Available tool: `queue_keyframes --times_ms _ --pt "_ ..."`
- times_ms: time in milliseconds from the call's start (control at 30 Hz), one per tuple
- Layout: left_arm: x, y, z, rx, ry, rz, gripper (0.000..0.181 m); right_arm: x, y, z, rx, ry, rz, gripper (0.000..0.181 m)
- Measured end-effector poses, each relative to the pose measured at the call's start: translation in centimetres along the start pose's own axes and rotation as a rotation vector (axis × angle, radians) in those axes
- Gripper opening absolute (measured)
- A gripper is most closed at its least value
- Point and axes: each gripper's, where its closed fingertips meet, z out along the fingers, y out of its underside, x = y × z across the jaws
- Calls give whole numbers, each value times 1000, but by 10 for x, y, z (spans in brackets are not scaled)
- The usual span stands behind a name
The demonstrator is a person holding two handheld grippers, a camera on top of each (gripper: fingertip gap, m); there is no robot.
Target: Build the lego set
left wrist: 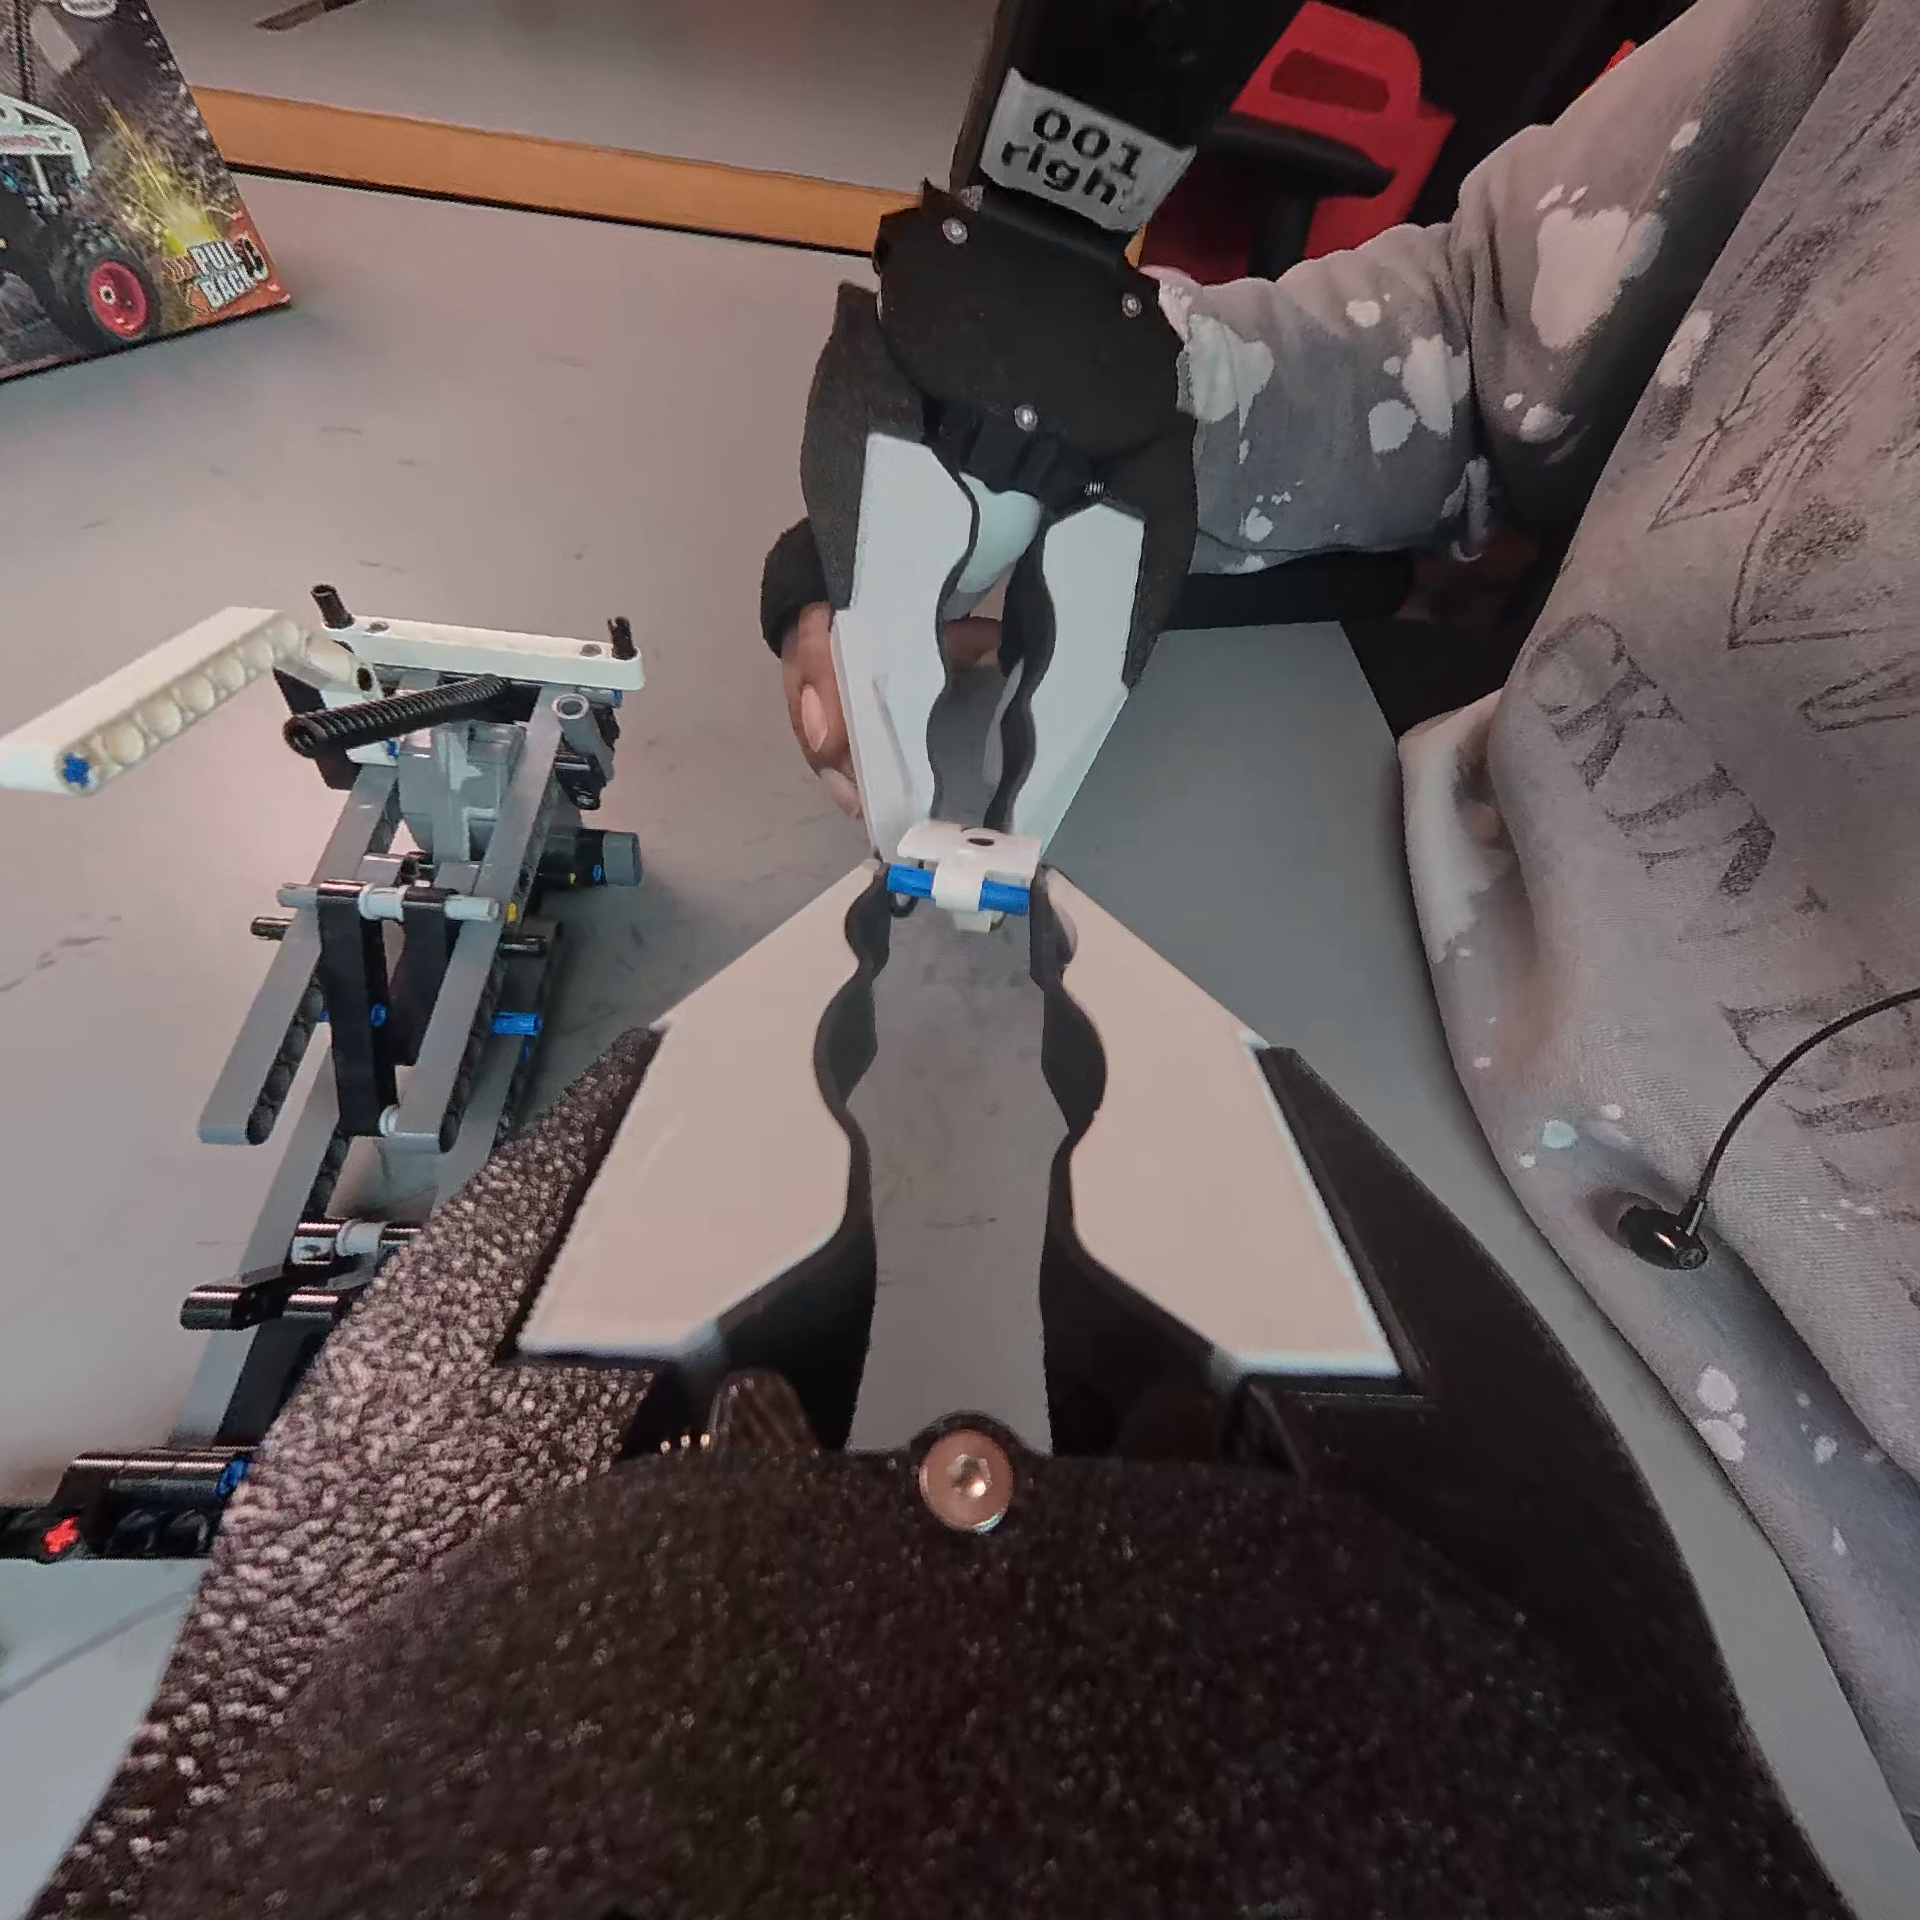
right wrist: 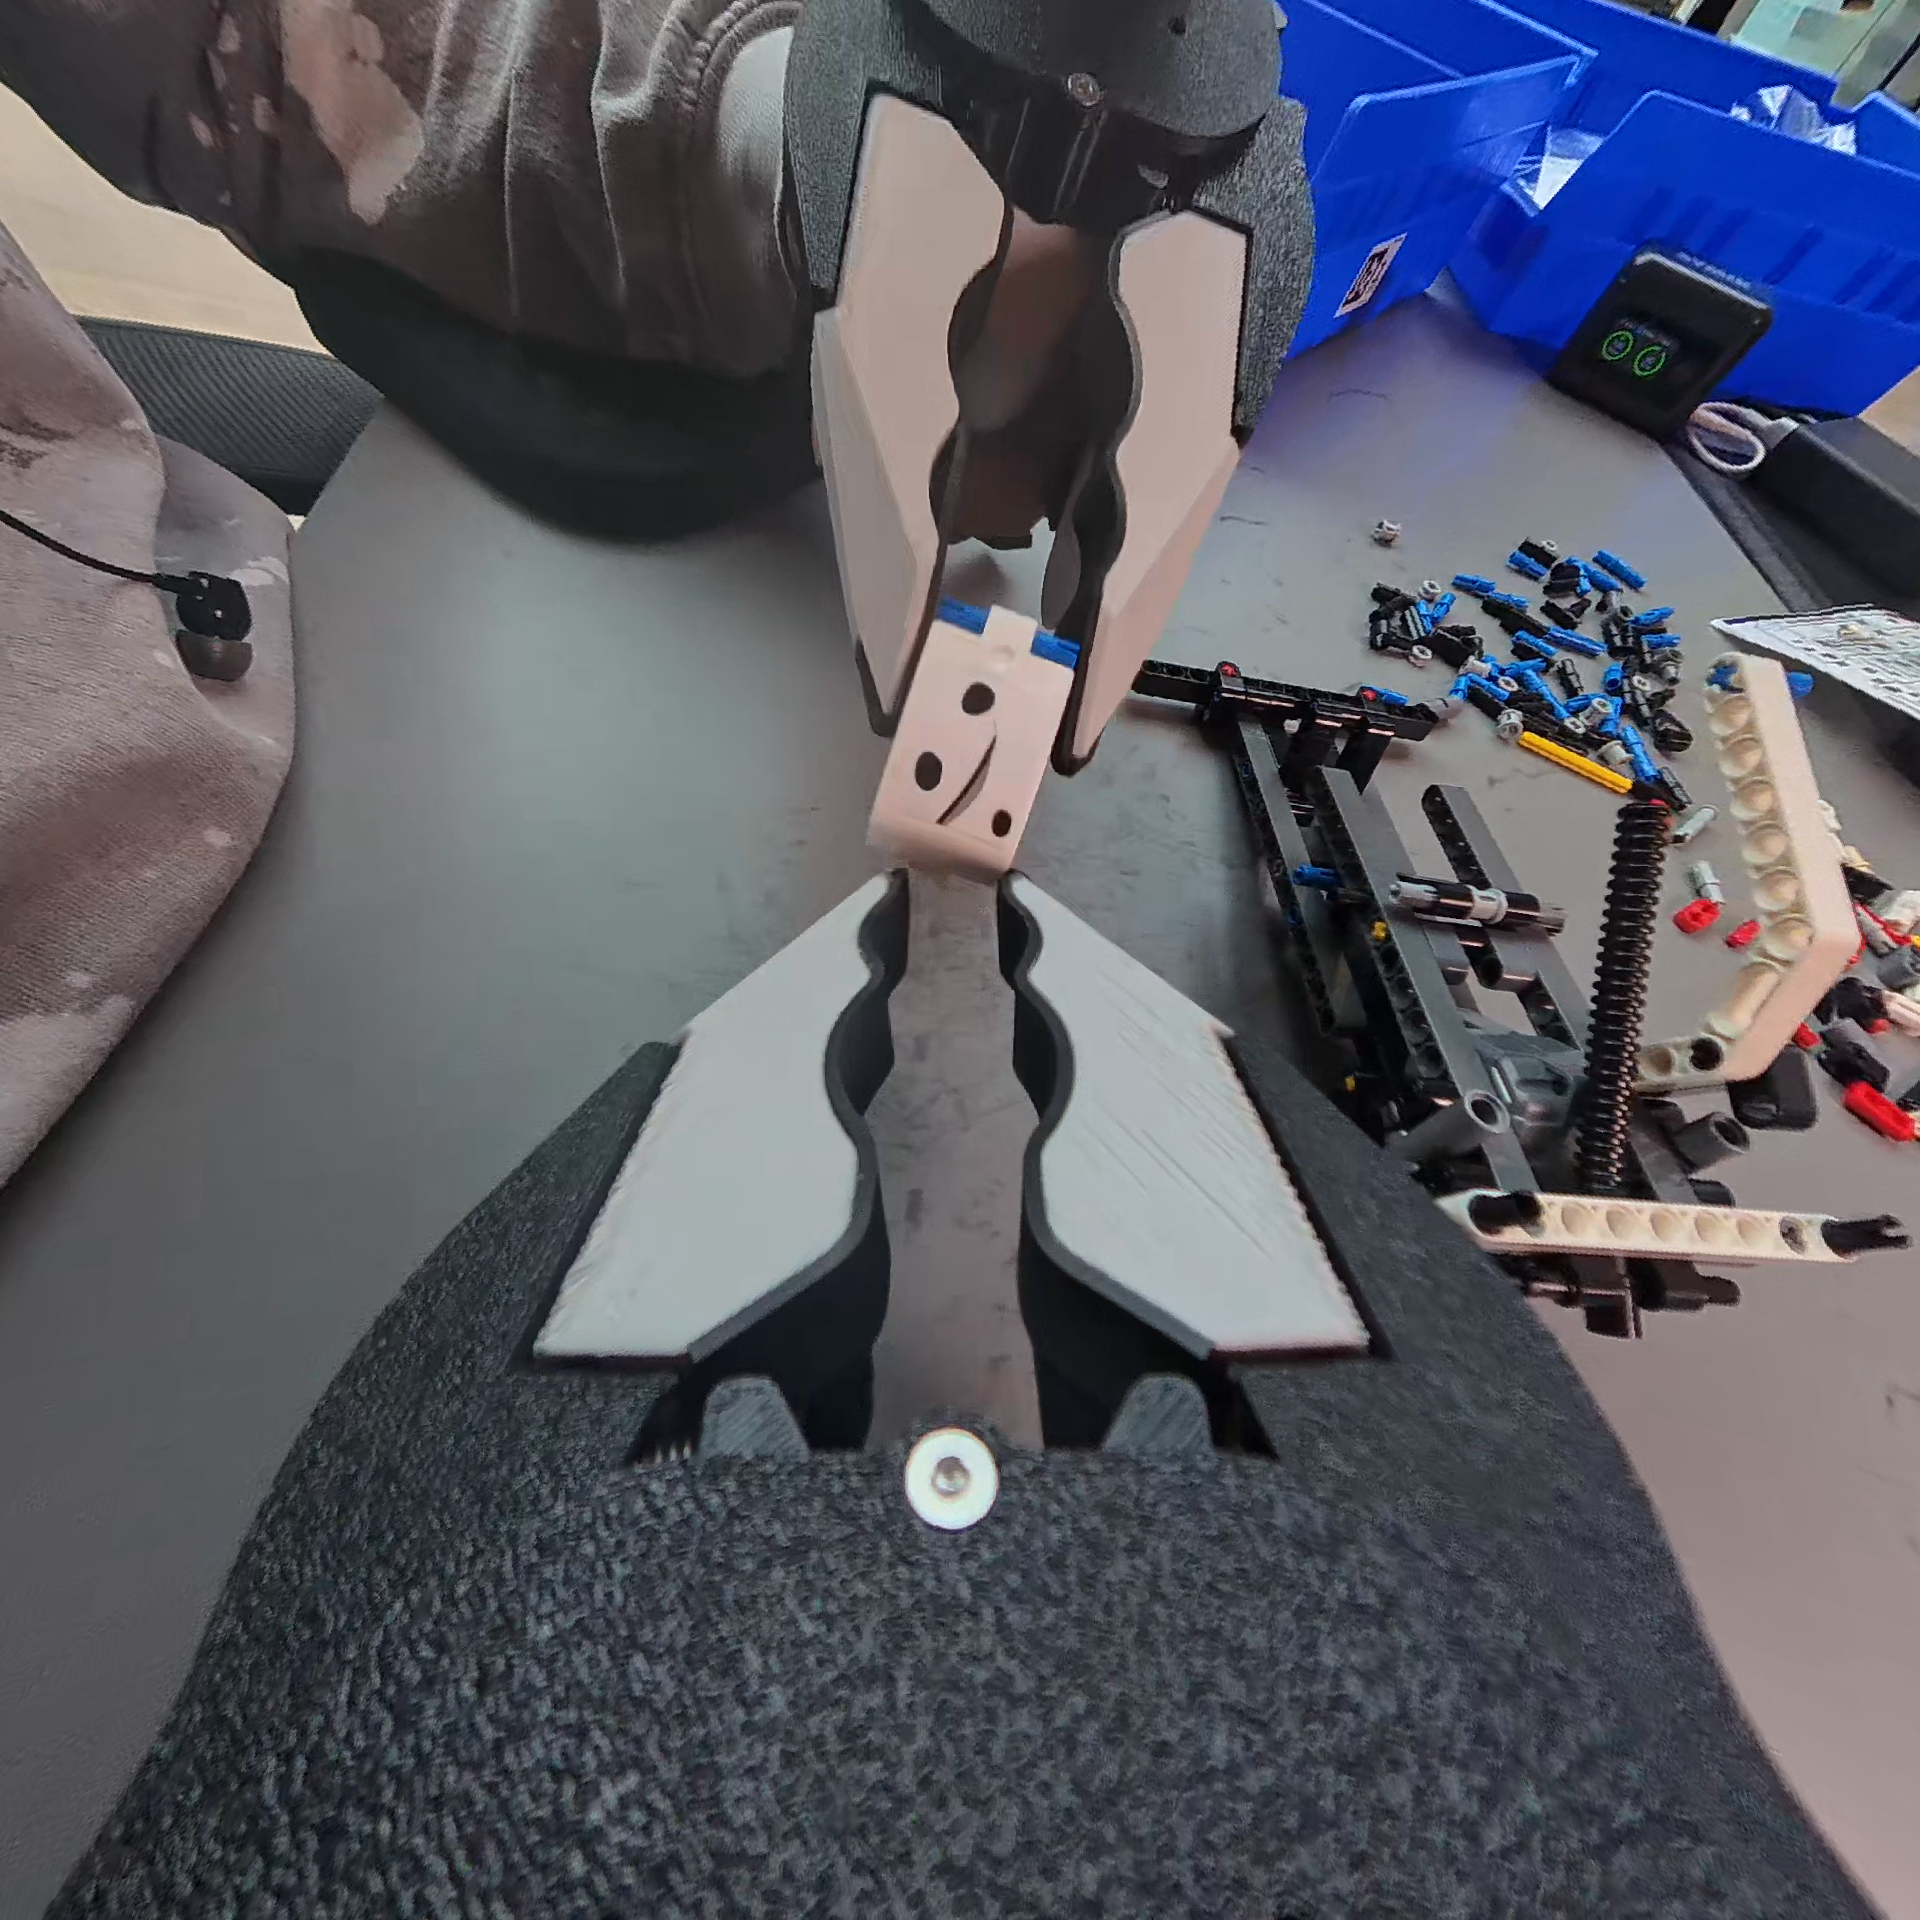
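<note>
Above the grey tabletop (left wrist: 468, 416), between the two tongs meeting tip to tip, a small white flat plastic panel piece (right wrist: 961, 764) with a blue pin (left wrist: 961, 891) through one end is held in the air. In the left wrist view the left gripper (left wrist: 961, 896) has its white, black-edged fingers closed in on the two ends of the blue pin, so it grips the pin across its length. The right gripper (right wrist: 954, 878), seen from its own camera, has its fingertips pinched on the lower edge of the white panel; the same view shows the left gripper coming down from above, holding the pin end of the piece. A person's hand (left wrist: 821, 717) and a grey, bleach-spotted sleeve (left wrist: 1403, 395) show behind the right tool. Beside the held piece on the table, well apart from both tongs, lies the partly built grey and black beam chassis (left wrist: 416, 935), with a black coil spring (right wrist: 1621, 987) and long white beams (right wrist: 1782, 862) attached. Beyond it in the right wrist view a loose scatter of small blue, black and red connector pieces (right wrist: 1558, 644) lies on the table, near blue plastic bins (right wrist: 1558, 156). The printed set box (left wrist: 94, 187) stands at the far left.
</note>
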Motion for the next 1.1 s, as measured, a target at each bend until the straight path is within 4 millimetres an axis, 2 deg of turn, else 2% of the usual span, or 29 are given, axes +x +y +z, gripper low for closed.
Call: queue_keyframes --times_ms 67,133,267,433,500,733,1033,1100 --pt "-4 -4 -4 28 -12 -9 26 1 7 1 -43 12 -27 11" --pt "-7 0 -5 4 -36 8 26 4 3 1 -21 36 -13 29" --pt "-8 8 -1 -46 -53 30 26 8 2 -2 -25 44 3 41" --pt "-5 13 6 -64 -35 30 26 -1 -2 0 -10 -9 21 38" --pt "-1 11 7 -50 -14 25 25 -4 1 3 -34 -2 2 28" --pt "-2 7 4 -18 -8 1 25 -2 -3 2 -1 -5 41 27" --pt "4 11 7 -33 35 -2 25 -11 3 4 -39 -53 50 26" --pt "5 6 5 -2 45 -11 25 -10 5 5 -54 -45 51 20"
